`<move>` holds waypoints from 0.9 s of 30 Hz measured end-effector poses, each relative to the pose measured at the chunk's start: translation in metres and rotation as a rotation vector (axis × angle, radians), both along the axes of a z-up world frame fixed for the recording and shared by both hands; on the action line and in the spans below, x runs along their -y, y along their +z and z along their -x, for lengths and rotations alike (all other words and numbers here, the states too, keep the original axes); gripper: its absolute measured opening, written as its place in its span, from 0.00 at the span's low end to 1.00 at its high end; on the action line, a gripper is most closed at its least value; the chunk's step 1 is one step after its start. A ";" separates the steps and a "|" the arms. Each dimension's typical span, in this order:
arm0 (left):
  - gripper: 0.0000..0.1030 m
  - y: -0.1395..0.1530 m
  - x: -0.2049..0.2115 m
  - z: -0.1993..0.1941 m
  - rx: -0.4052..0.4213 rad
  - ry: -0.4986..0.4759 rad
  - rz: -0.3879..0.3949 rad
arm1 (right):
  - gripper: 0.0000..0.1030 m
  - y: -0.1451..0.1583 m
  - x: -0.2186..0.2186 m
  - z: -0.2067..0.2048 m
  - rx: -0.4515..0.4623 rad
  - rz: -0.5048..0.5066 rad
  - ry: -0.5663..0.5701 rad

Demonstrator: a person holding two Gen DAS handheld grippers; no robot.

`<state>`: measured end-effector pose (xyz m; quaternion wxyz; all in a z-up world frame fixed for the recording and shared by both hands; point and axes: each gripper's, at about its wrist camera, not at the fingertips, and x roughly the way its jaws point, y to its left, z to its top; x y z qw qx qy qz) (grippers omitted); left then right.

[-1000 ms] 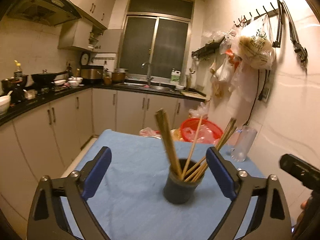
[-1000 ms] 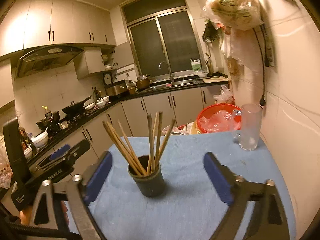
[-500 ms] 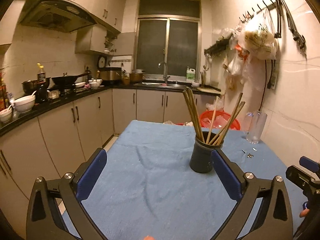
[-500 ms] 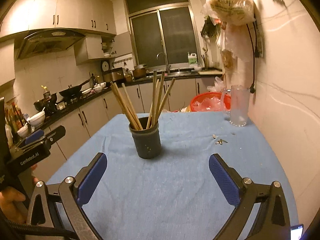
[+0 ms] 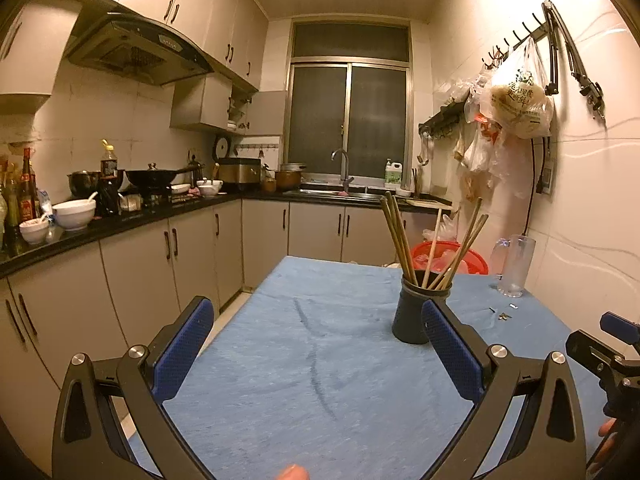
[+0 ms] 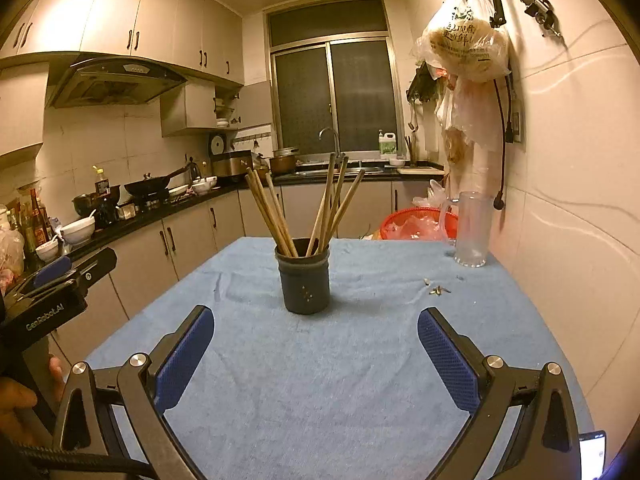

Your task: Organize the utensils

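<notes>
Looking at both views, all the long wooden chopsticks (image 6: pixel 296 216) are standing in the dark round plastic cup (image 6: pixel 304 280), which sits upright on the blue cloth-covered surface (image 6: pixel 320 380). So imo the task is basically done and nothing's left loose to collect.

Left gripper (image 5: pixel 316 348) has its jaws spread wide w/ nothing between them. The cup is ahead of it and off to its right, just past the right blue pad in that view, not touching afaict. Right gripper (image 6: pixel 316 352) is also wide open and empty, cup straight ahead of it and apart from the pads.

Why like this? Sticks fan out bc the cup is wider than the bundle, so they lean on the rim. Cup's in the middle of the surface, away from the edges, so it's less likely to get knocked off.

Other stuff: clear glass mug (image 6: pixel 472 232) is further ahead to the right of the right gripper, near the wall. Few tiny bits (image 6: pixel 438 290) lie on the cloth btw cup and mug, can't tell what they are.
</notes>
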<state>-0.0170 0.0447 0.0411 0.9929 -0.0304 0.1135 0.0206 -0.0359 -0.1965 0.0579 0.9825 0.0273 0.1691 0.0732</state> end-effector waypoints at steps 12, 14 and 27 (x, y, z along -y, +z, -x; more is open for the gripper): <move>1.00 -0.001 -0.002 0.011 0.019 0.022 0.001 | 1.00 0.000 -0.005 0.008 0.012 0.015 0.003; 1.00 -0.002 -0.002 0.011 0.020 0.026 -0.002 | 1.00 0.000 -0.006 0.009 0.015 0.018 0.001; 1.00 -0.009 -0.003 0.013 0.022 0.041 0.011 | 1.00 -0.002 -0.007 0.012 0.019 0.011 0.007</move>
